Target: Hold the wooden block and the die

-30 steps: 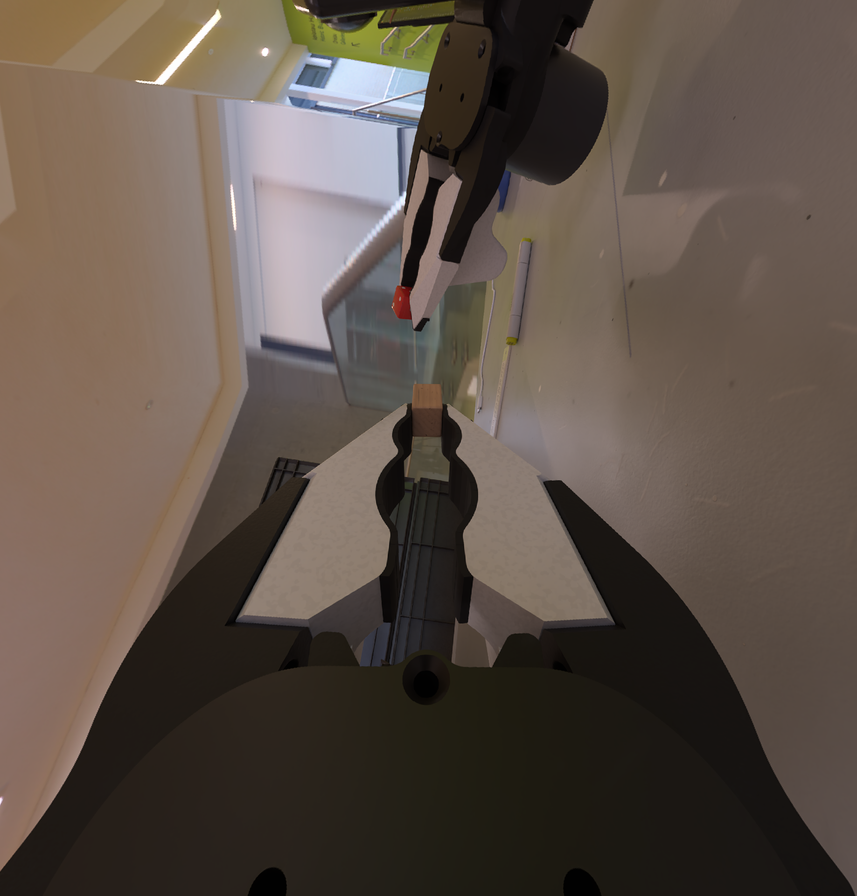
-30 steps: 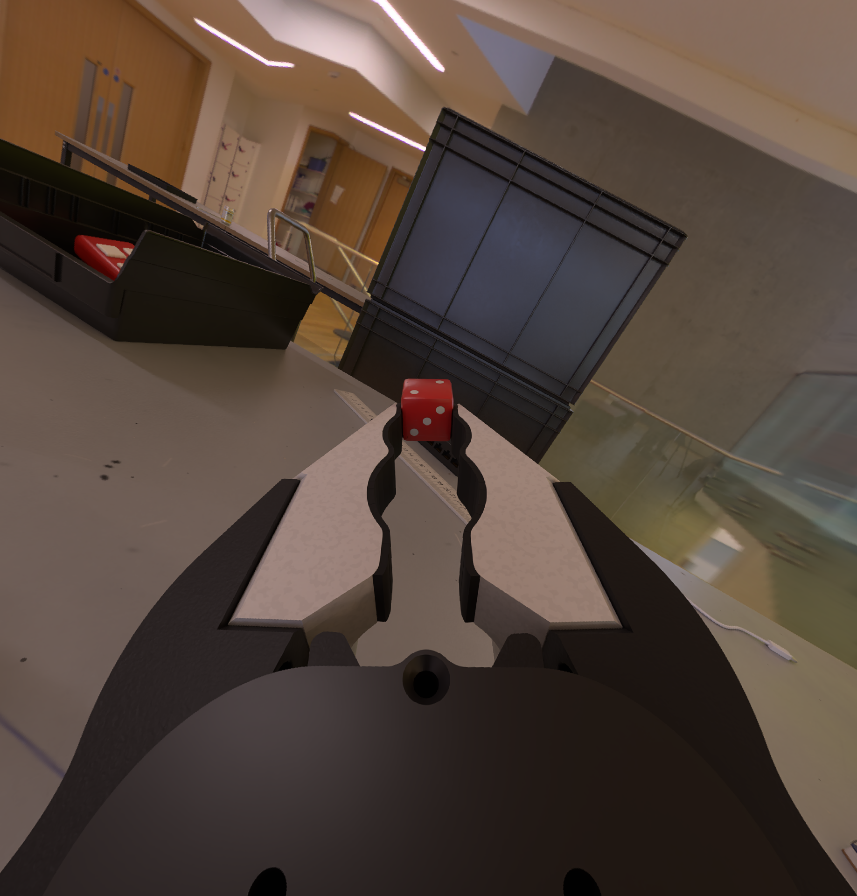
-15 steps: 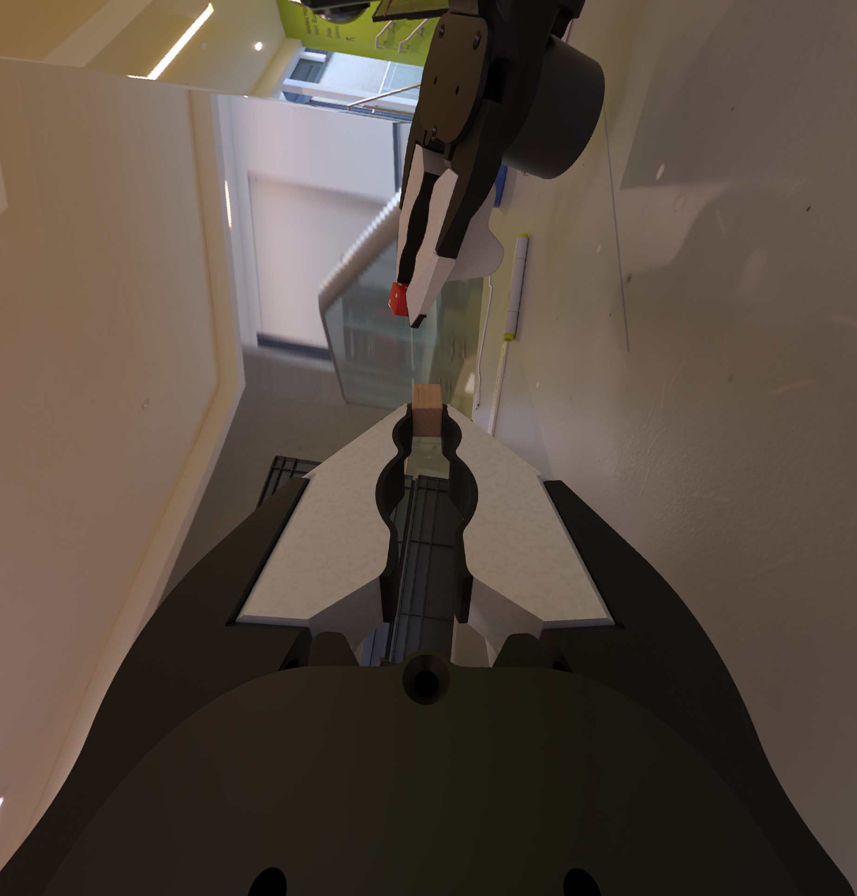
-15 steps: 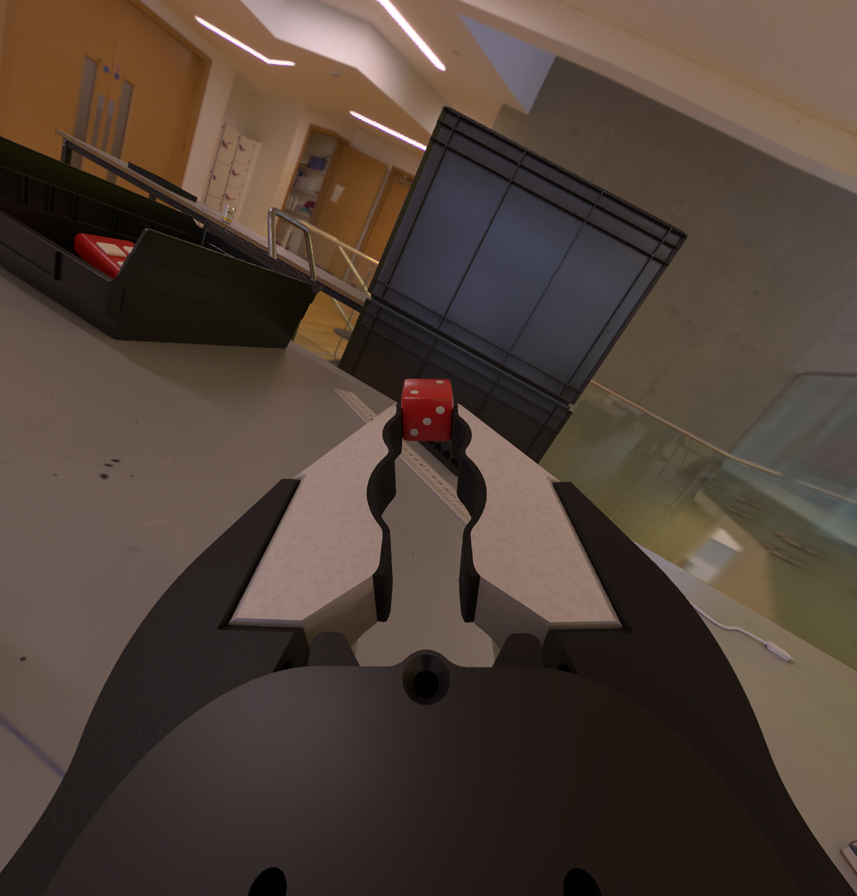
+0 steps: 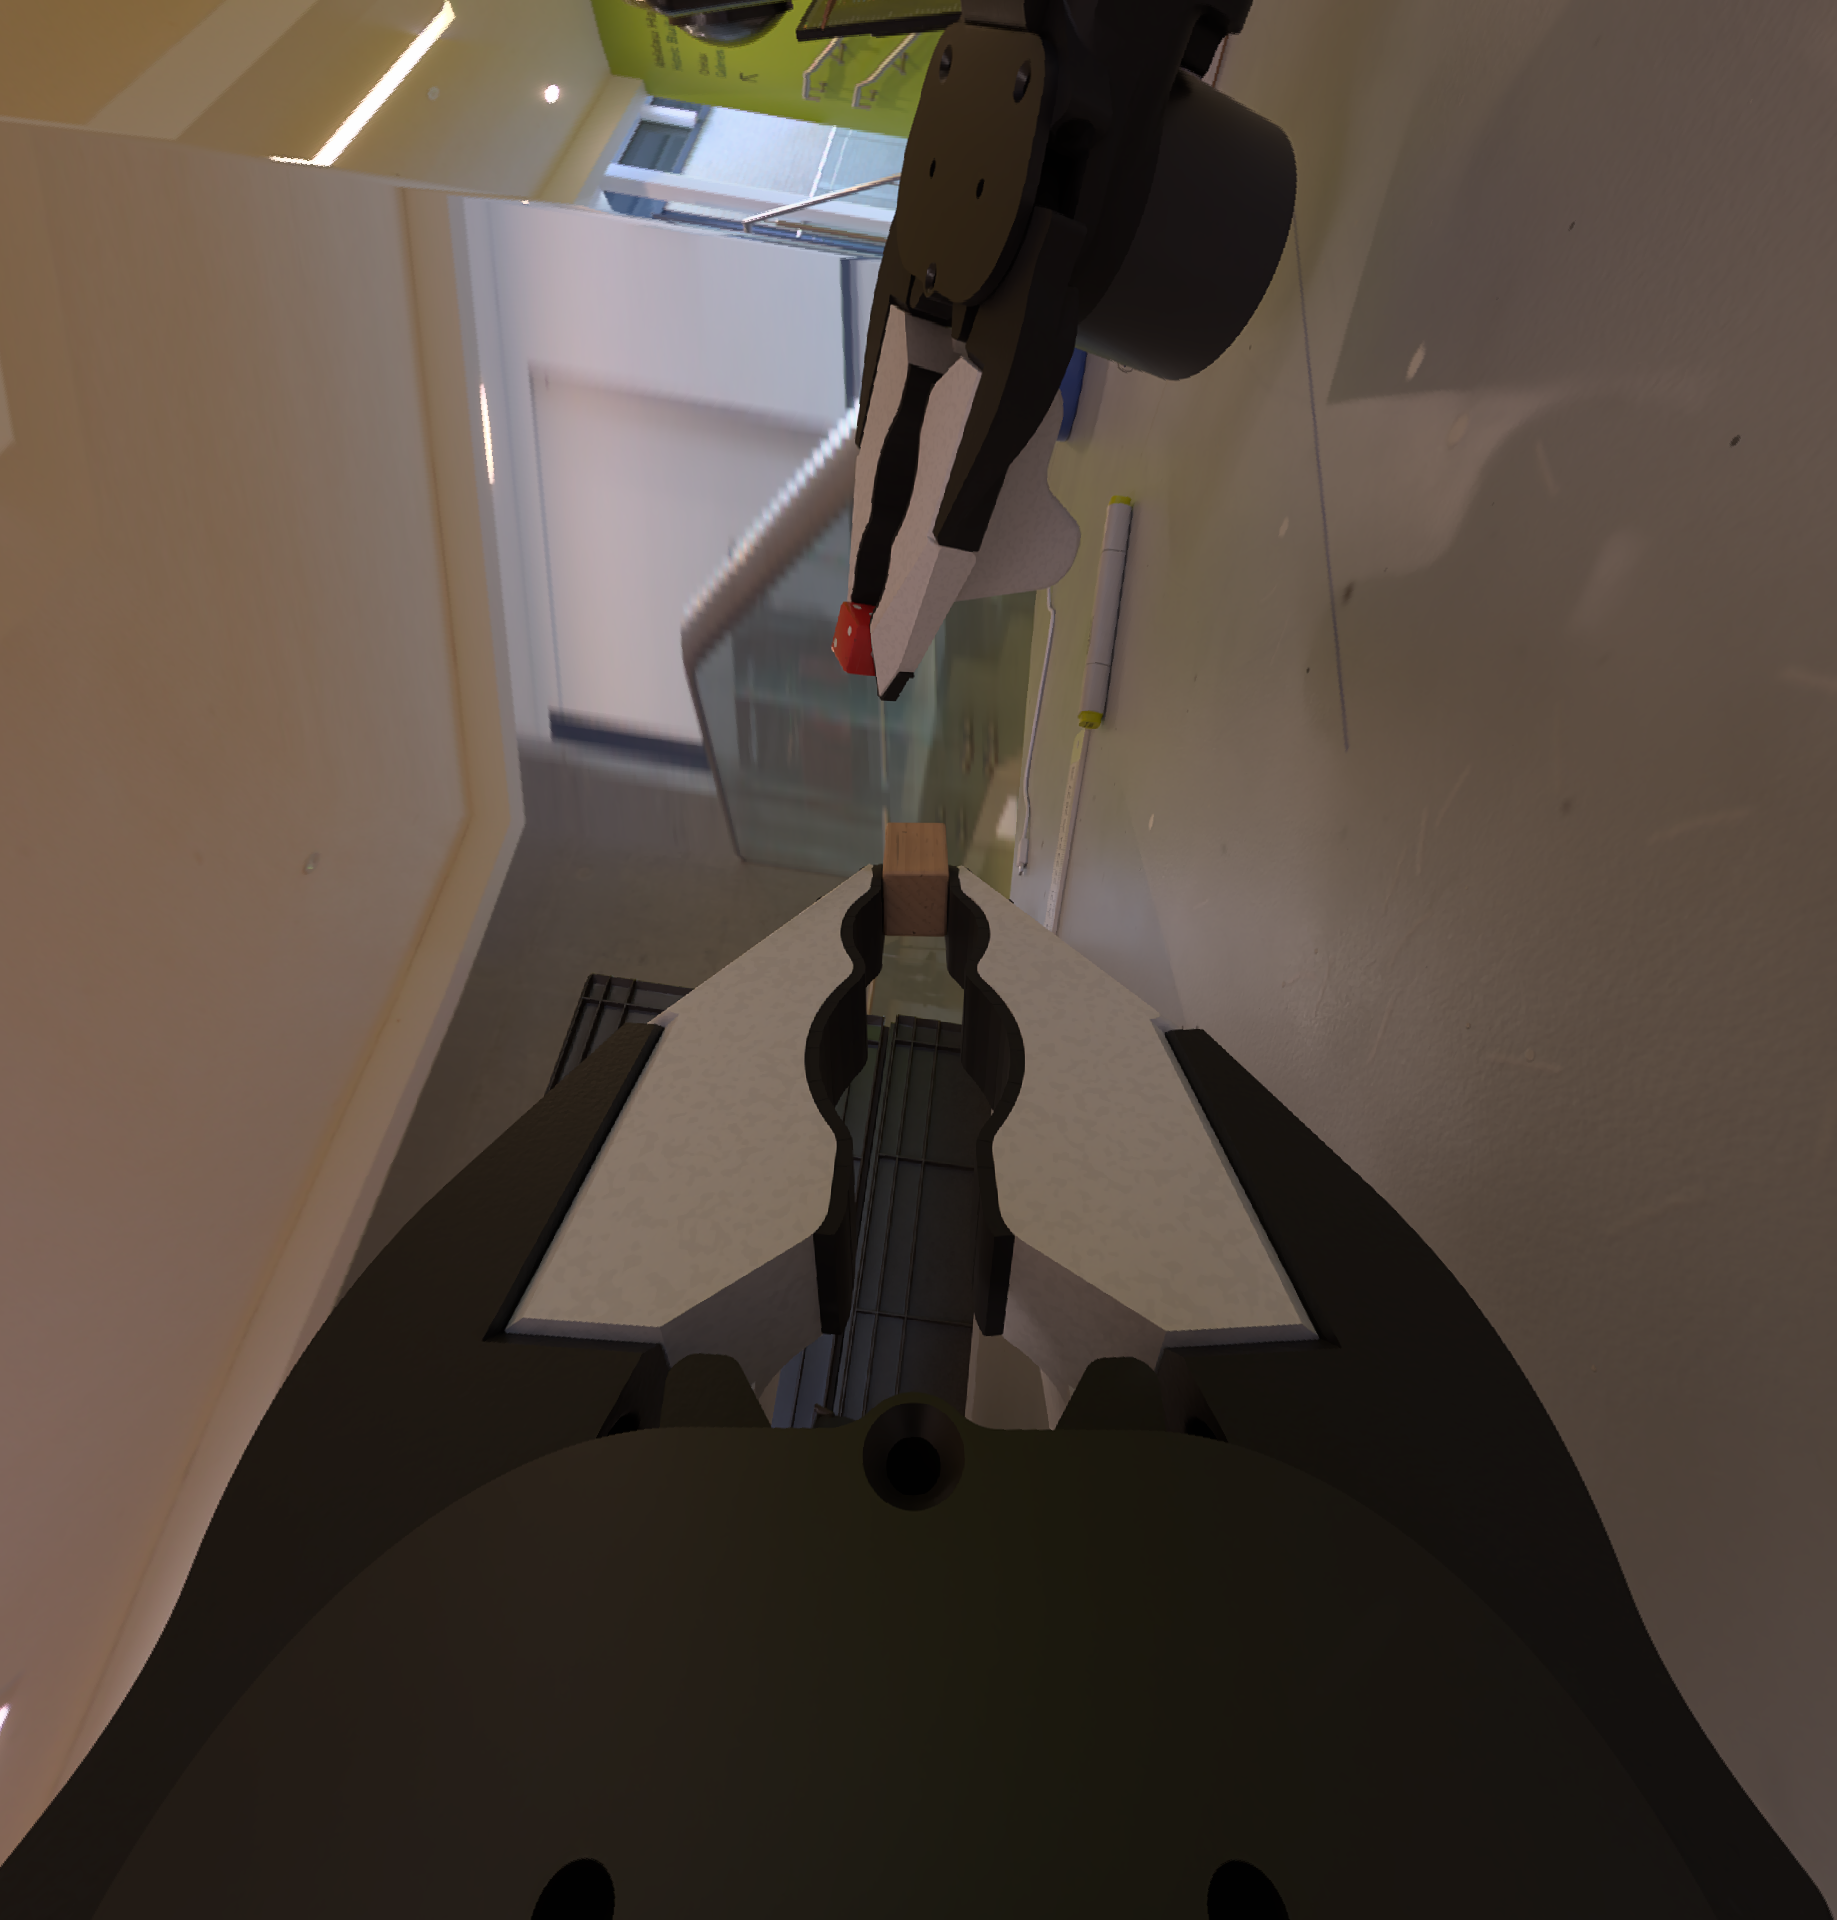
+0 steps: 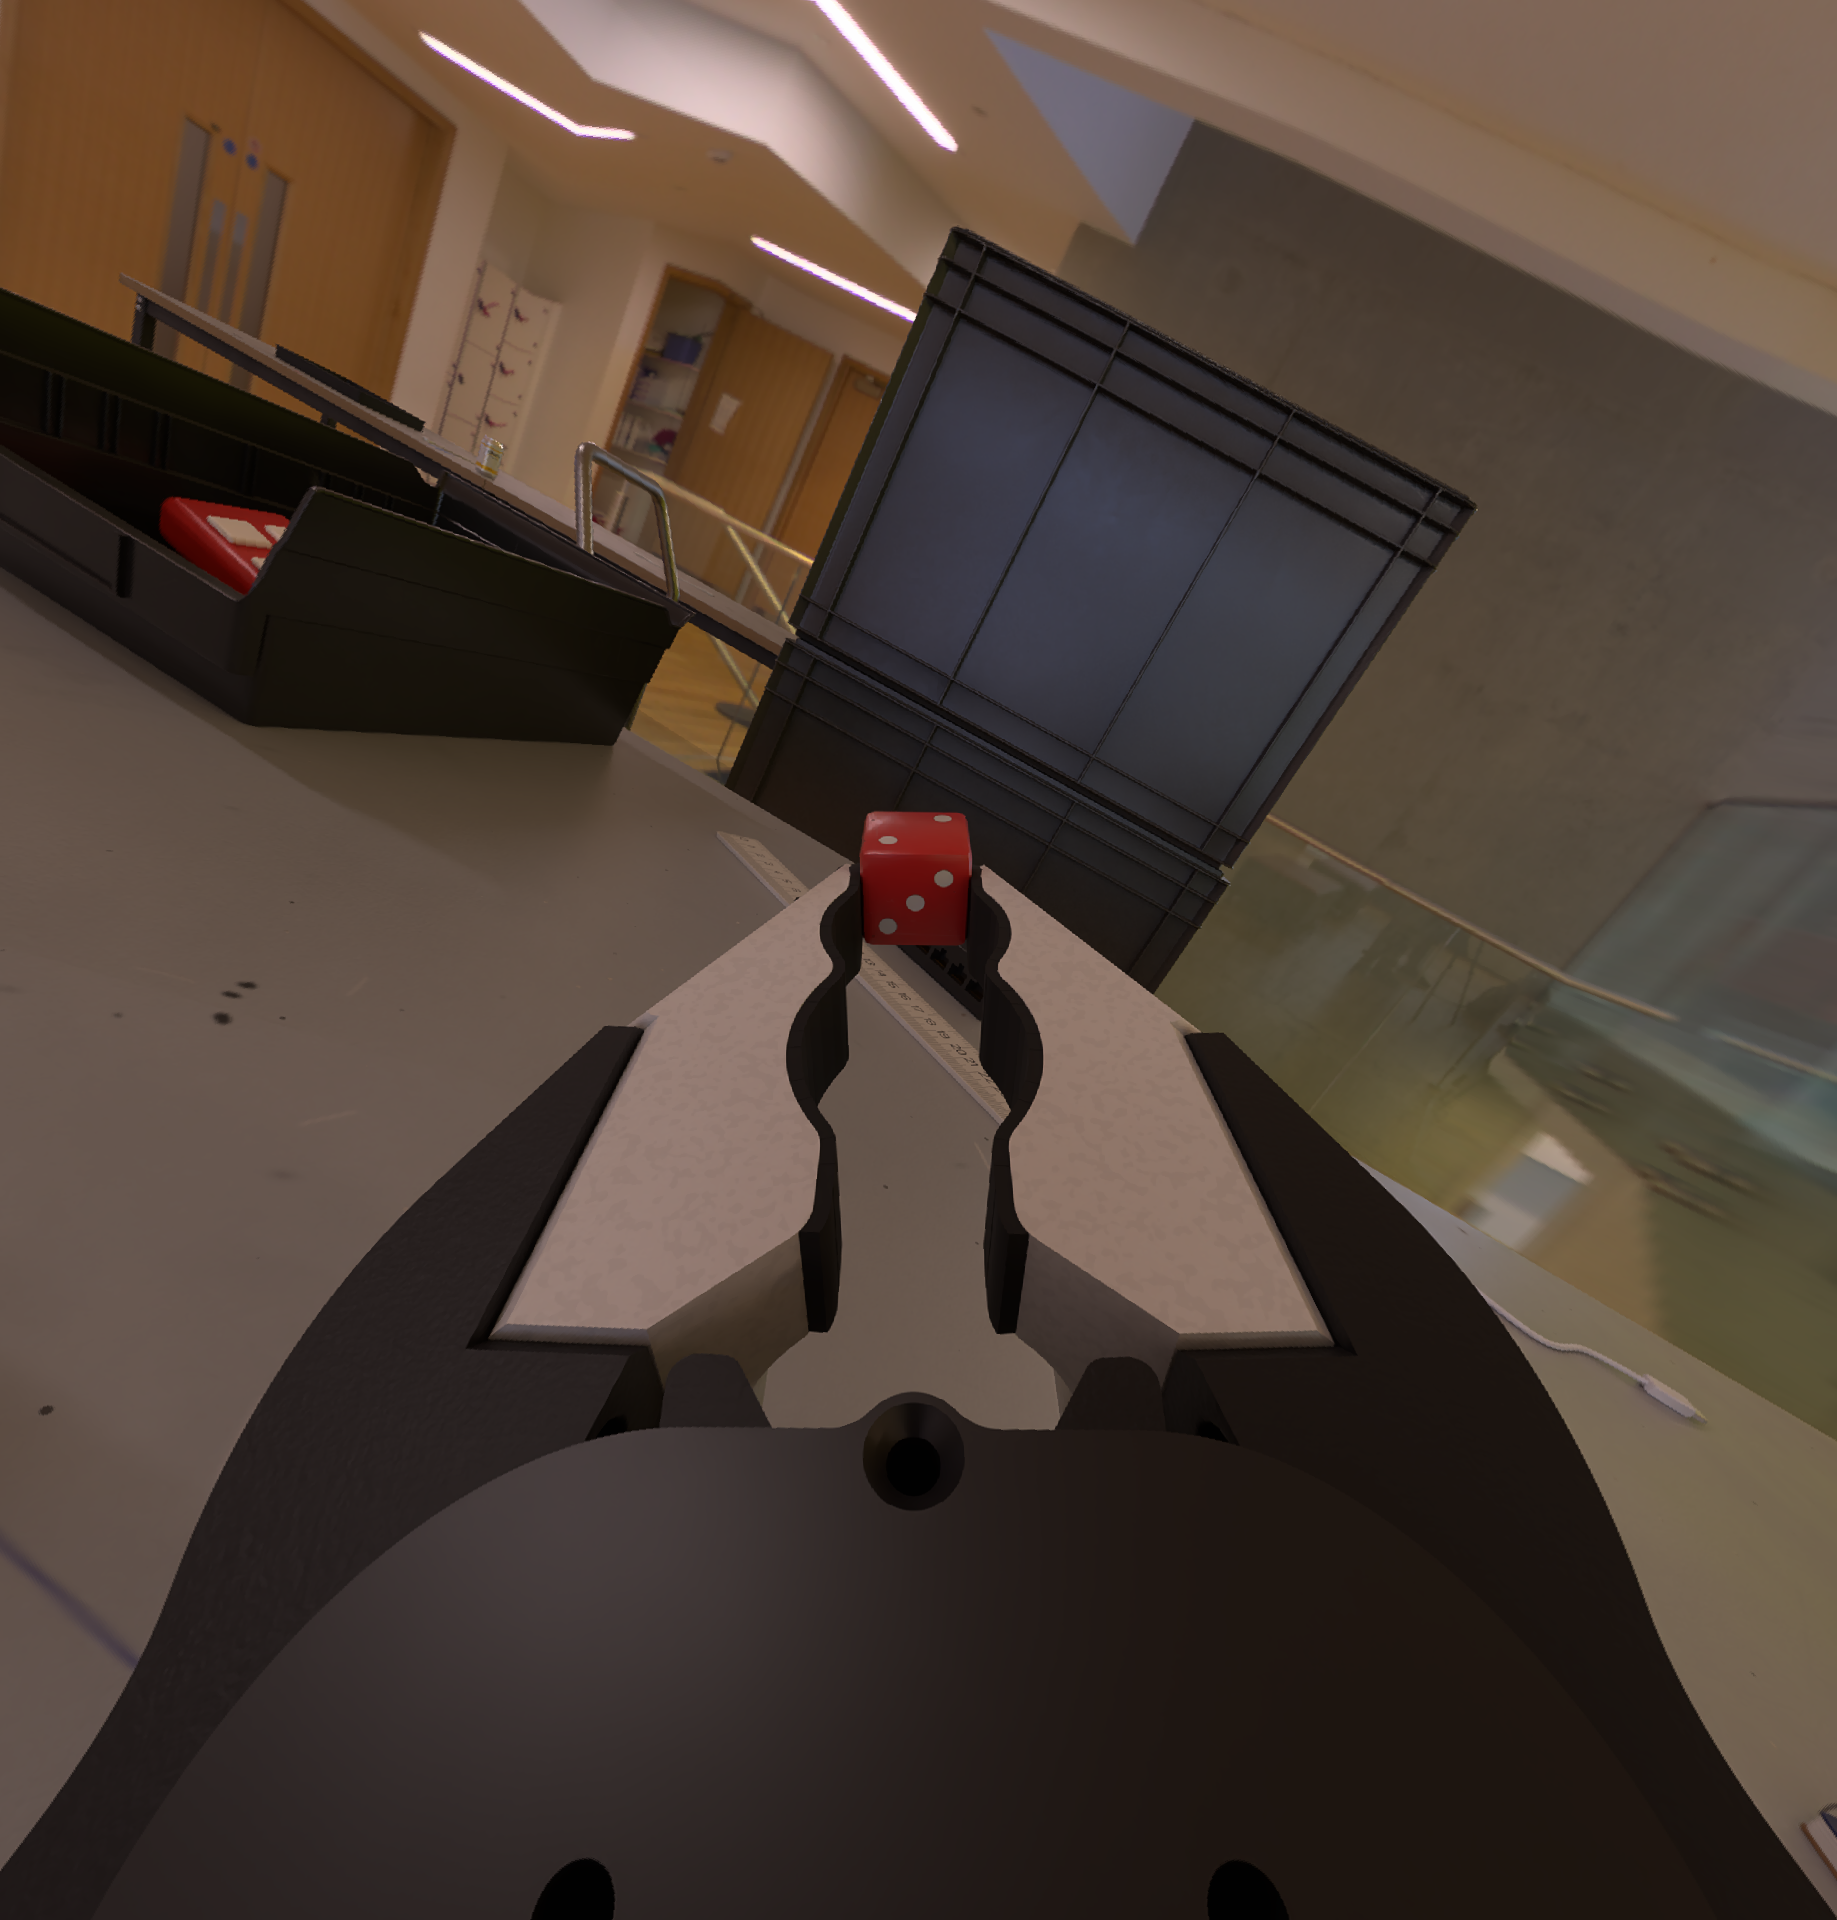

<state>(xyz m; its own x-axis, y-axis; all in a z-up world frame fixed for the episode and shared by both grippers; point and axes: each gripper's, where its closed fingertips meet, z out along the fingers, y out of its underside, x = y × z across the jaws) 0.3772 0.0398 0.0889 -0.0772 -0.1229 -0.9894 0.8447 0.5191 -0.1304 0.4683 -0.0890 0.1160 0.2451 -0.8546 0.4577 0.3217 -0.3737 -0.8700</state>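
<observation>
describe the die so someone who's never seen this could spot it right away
In the right wrist view, find the tall dark crate beyond the grey table. In front of it, the right gripper pinches the die at its fingertips, off the table. It is a small red cube with white pips.

Red die (image 6: pixel 915 879) with white spots sits right at the tips of the black right claw (image 6: pixel 915 894), whose fingers (image 6: pixel 706 1122) are speckled pale grey. Off to its left, a black tray (image 6: pixel 457 634) shows something red and white (image 6: pixel 220 536). Pale tan wooden block (image 5: pixel 914 881) between the left claw (image 5: pixel 914 896) tips.
</observation>
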